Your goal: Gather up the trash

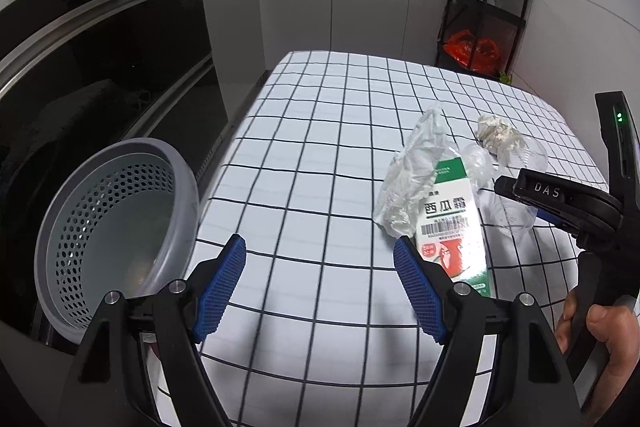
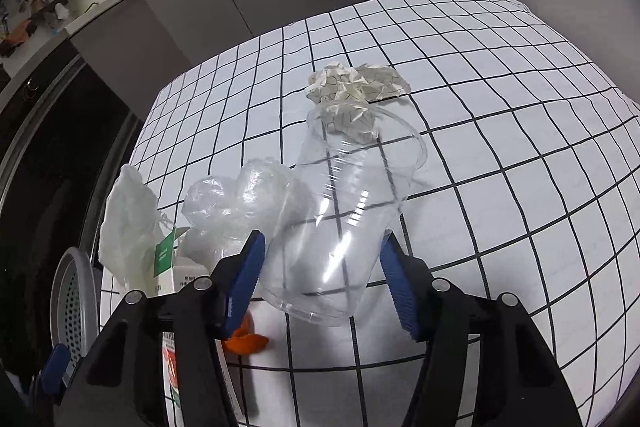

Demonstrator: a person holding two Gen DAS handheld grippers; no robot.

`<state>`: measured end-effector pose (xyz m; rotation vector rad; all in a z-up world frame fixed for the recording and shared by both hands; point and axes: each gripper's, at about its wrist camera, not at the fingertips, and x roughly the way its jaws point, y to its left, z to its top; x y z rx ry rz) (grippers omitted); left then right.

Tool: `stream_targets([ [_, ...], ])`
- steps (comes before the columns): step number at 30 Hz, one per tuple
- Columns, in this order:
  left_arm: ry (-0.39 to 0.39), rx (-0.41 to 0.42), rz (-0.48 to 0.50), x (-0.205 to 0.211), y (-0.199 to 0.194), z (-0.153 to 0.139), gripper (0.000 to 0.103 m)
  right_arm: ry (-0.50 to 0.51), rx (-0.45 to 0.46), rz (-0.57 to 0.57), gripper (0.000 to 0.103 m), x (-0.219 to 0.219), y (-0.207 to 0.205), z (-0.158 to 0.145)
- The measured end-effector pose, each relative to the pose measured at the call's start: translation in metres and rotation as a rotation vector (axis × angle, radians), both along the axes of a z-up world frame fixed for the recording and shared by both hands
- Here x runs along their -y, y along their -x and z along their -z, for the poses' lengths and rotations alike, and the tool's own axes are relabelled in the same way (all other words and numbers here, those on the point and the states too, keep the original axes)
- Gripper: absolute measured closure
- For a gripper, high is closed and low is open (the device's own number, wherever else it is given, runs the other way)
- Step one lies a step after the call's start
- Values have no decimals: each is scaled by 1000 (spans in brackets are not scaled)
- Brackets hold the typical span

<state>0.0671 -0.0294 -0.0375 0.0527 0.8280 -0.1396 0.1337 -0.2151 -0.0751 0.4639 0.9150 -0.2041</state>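
Right wrist view shows the right gripper [image 2: 322, 279] straddling the clear plastic cup [image 2: 340, 227] lying among trash near the table's [image 2: 520, 107] left edge, fingers unclosed; left gripper [image 1: 320, 279] spread, empty; next: clamp, carry to grey basket [image 1: 116, 227].

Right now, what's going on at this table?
A person is clearing trash off a checked tablecloth with two handheld grippers. The right gripper has its fingers on either side of a clear plastic cup lying on its side, not visibly squeezing it. The left gripper is open and holds nothing, next to a grey perforated basket. A carton, a crumpled white bag and wadded paper remain.
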Motion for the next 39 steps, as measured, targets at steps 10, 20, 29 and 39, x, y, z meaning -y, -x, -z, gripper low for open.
stream_targets([
  [10,40,-70,77,37,-1,15,24,21,45,-12,49,26,51,-19],
  [20,50,-93,101,60,-9,31,23,-1,71,-29,49,48,76,-26],
  [29,94,-110,132,70,-7,32,23,26,80,-71,49,40,80,-30],
  [39,111,-167,117,70,-19,49,23,27,71,-91,49,36,79,-27],
])
